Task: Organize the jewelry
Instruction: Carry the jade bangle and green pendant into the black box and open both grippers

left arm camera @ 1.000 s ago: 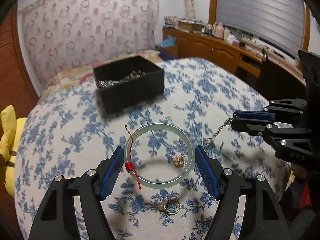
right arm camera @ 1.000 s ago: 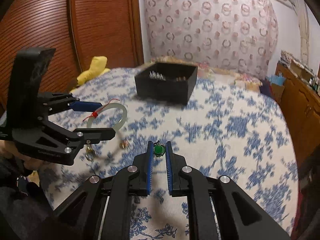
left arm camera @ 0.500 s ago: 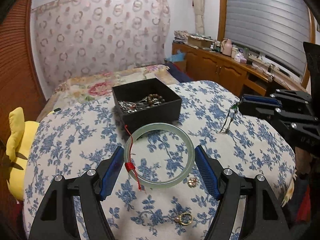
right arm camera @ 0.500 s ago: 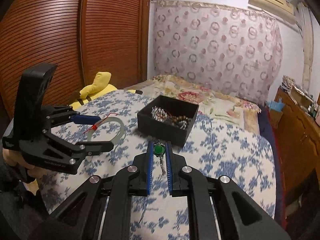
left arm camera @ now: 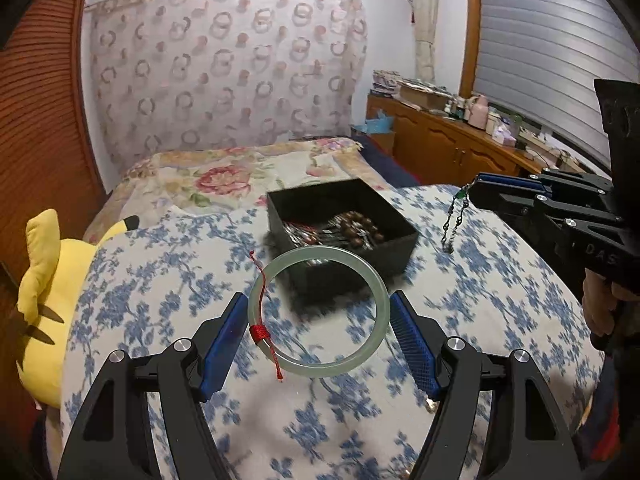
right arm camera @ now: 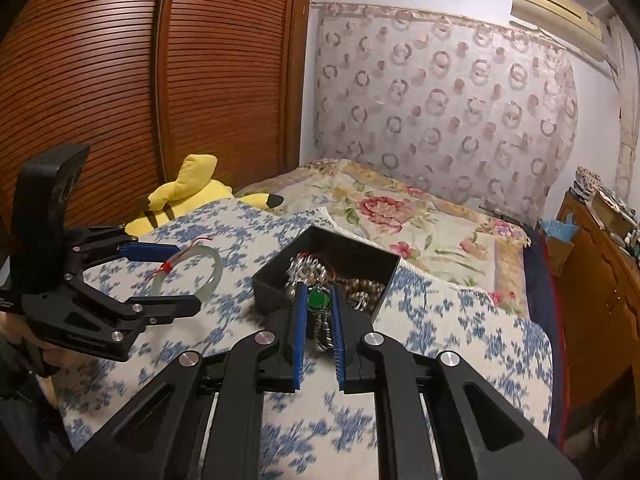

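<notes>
We worked over a bed (left arm camera: 168, 280) under a blue-flowered quilt, with a slatted wooden wardrobe (right arm camera: 120, 80) and a yellow plush toy (left arm camera: 52, 292) beside it. A square black box (left arm camera: 344, 232) of beads and chains lay on the quilt. Our left gripper (left arm camera: 318, 328) clamped a smooth pale jade bangle (left arm camera: 320, 312) tied with red thread, in front of the box. Our right gripper (right arm camera: 319, 312) pinched a green pendant (right arm camera: 318, 300) with its chain dangling, at the box's near edge.

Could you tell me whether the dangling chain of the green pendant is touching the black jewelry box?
Apart. In the left wrist view the chain hangs from the right gripper, with bedspread visible between it and the black box.
</notes>
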`<state>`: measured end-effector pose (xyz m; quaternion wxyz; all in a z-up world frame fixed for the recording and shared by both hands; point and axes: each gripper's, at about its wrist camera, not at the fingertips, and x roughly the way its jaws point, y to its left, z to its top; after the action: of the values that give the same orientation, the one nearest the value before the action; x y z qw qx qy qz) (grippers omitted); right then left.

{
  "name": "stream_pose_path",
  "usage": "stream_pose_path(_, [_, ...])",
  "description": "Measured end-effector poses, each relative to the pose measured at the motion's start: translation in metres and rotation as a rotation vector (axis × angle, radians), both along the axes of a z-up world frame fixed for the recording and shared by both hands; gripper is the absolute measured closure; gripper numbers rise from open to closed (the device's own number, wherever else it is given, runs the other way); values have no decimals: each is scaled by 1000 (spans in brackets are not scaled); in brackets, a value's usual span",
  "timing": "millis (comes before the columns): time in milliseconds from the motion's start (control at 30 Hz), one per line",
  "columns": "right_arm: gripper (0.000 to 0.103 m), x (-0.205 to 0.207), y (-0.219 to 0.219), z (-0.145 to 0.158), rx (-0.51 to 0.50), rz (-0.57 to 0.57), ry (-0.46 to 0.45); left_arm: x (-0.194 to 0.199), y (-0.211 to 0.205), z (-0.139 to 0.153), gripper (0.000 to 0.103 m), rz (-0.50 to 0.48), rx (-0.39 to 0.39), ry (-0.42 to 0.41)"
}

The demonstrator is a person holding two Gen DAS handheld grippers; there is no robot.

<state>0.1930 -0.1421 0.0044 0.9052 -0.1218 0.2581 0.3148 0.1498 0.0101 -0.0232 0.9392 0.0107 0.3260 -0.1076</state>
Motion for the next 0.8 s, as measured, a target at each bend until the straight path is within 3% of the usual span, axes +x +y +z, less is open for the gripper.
stream_pose_path(200, [90,34,9,-3,6,9,15,29,10,3,34,31,0,2])
stream_pose_path(633, [89,82,22,-42,-11,18,117,86,9,1,34,22,23,19])
stream_pose_path(700, [80,87,21,-46,-19,5,129,92,6,0,34,18,27,22])
stream_pose_path(800, [76,90,16,-48,-12,-6,133,102,2,-1,34,10,30,25])
